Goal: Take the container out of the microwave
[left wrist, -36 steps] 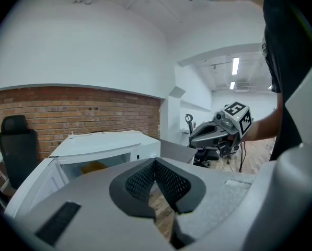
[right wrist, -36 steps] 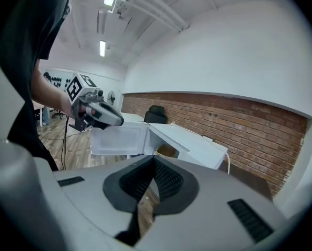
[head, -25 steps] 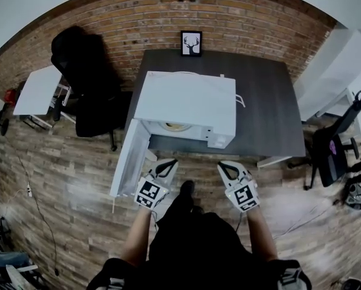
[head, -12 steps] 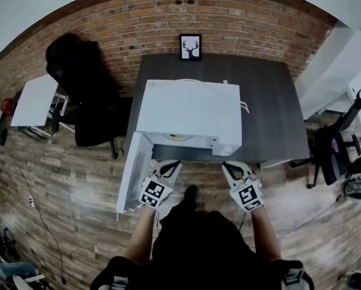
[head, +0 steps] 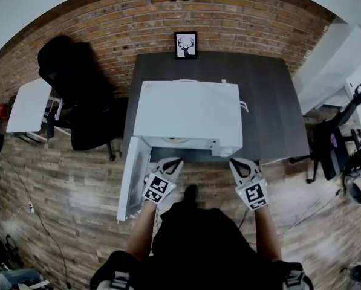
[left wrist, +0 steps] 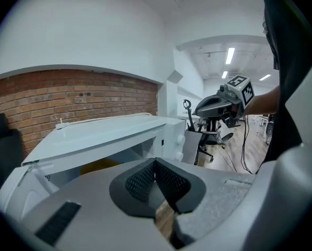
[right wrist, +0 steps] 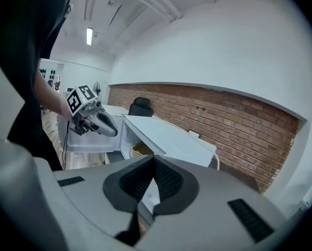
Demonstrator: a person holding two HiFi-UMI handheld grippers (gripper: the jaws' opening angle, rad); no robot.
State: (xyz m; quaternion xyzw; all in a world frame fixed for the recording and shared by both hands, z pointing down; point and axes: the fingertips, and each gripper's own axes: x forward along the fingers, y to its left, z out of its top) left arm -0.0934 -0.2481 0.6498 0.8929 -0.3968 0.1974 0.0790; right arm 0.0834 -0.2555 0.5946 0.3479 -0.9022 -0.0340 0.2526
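A white microwave (head: 189,116) stands on the dark table (head: 271,107), its door (head: 133,177) swung open to the left. Inside the cavity a pale yellowish container (head: 176,141) shows only in part; it also shows as a yellow patch, the container (left wrist: 98,166), and as a tan rim, the container (right wrist: 141,149). My left gripper (head: 170,164) hovers just in front of the open cavity, jaws shut and empty. My right gripper (head: 242,165) is level with it at the microwave's front right corner, also shut on nothing. Each gripper shows in the other's view: right gripper (left wrist: 223,101), left gripper (right wrist: 90,119).
A framed deer picture (head: 185,45) leans on the brick wall at the table's back edge. A black office chair (head: 77,95) and a white side desk (head: 29,104) stand to the left. Another chair (head: 334,144) is at the right. The floor is wood plank.
Both grippers have moved forward toward the microwave front, and the view has closed in on it. The door stays open and the container has not moved.
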